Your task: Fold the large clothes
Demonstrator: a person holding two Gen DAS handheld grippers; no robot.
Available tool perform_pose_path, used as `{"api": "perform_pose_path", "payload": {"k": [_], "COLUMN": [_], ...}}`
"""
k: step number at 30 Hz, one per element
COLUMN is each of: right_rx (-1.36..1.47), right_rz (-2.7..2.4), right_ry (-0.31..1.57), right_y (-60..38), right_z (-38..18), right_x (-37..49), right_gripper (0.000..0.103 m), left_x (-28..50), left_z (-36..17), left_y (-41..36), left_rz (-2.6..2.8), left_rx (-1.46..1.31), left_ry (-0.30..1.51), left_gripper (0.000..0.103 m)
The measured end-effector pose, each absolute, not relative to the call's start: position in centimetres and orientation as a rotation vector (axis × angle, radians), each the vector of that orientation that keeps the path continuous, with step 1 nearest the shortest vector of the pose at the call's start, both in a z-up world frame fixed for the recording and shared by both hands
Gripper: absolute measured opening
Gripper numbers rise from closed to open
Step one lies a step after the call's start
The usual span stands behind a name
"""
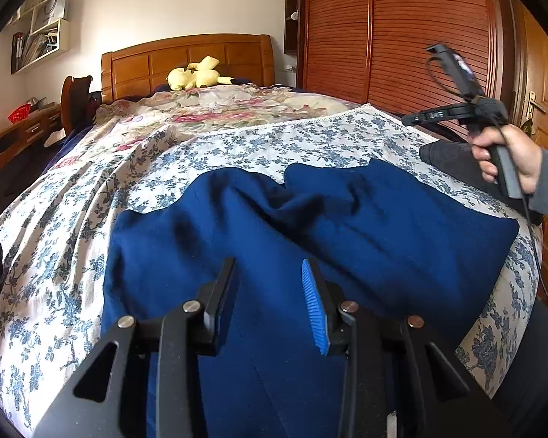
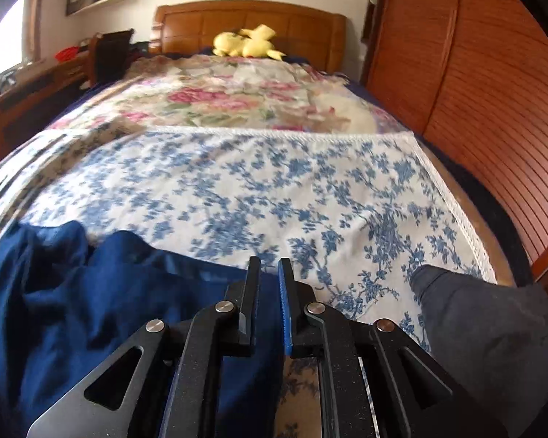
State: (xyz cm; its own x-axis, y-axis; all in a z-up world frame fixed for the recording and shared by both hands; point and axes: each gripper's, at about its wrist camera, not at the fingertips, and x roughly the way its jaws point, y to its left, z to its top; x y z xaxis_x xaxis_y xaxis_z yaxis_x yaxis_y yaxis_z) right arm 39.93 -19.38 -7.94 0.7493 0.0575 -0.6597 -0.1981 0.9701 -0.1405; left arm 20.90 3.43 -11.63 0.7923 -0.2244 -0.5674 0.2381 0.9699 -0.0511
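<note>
The left gripper (image 1: 268,284) hovers part-open and empty just above the blue garment (image 1: 310,226) spread on the floral sheet (image 1: 73,219), seemingly ready to pinch; the right gripper (image 2: 268,273), narrow and empty, hangs beyond the garment's right edge.

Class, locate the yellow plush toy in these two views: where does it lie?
The yellow plush toy lies at the far end of the bed, against the wooden headboard, beyond the pink floral quilt.

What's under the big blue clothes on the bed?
Under the blue garment lies a white sheet with blue flowers, showing all around it. What lies beneath that sheet there is covered, so I cannot tell.
</note>
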Motion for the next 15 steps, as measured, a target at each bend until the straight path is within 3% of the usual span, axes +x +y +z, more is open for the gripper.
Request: {"api": "perform_pose_path", "payload": {"k": [1, 6, 15], "right_rx": [-0.209, -0.196, -0.299], "right_rz": [0.159, 0.228, 0.253], "right_ry": [0.706, 0.73, 0.84], "right_y": [-19.2, -19.3, -20.2], "right_z": [-7.7, -8.4, -12.2], "right_x": [38.9, 34.1, 27.6], "right_gripper": [0.025, 0.037, 0.042], "left_x": [20.9, 20.7, 19.9], "left_z": [-11.6, -11.5, -11.6], "left_y": [3.3, 2.6, 0.4], "left_rz": [-0.252, -0.266, -0.305], "left_rx": [0.023, 0.03, 0.031], "left_ry": [0.607, 0.604, 0.602], "left_gripper": [0.034, 0.034, 0.034]}}
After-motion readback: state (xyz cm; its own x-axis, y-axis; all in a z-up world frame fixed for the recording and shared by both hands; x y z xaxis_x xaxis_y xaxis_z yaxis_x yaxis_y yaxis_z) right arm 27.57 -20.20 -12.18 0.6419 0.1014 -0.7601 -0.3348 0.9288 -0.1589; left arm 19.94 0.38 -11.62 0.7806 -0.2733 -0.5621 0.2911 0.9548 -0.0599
